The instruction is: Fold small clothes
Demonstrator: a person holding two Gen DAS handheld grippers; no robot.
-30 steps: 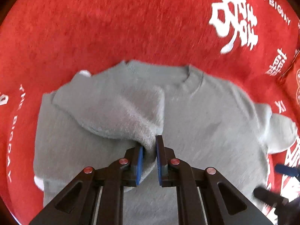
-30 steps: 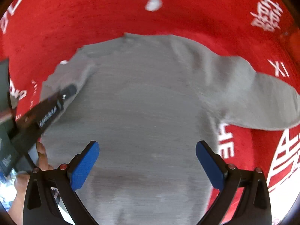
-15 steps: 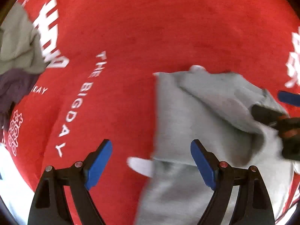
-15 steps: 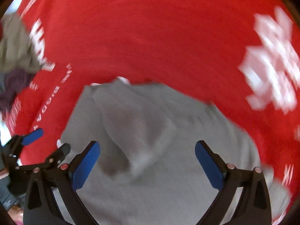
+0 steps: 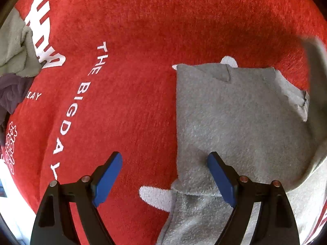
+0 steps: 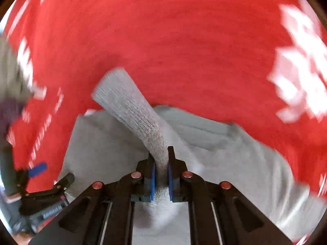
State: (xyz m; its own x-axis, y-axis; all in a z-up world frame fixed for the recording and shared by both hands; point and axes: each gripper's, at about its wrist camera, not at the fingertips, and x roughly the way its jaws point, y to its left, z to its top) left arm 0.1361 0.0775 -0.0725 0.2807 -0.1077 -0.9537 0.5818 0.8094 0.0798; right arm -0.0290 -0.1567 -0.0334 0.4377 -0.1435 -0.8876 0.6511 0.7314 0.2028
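One grey sweater, two hand-held grippers

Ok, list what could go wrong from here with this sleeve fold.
1. The right gripper pinches only a narrow bit of the grey sleeve; it may slip out mid-swing.
2. The left gripper is open, pinning nothing, so the sweater body may drag across the red blanket.

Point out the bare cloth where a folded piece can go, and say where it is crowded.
Free: the red cloth between the grey sweater and the heap of clothes at far left, and the stretch beyond the sweater's top edge. Crowded: the right side, where the sweater lies and the right gripper lifts its sleeve.
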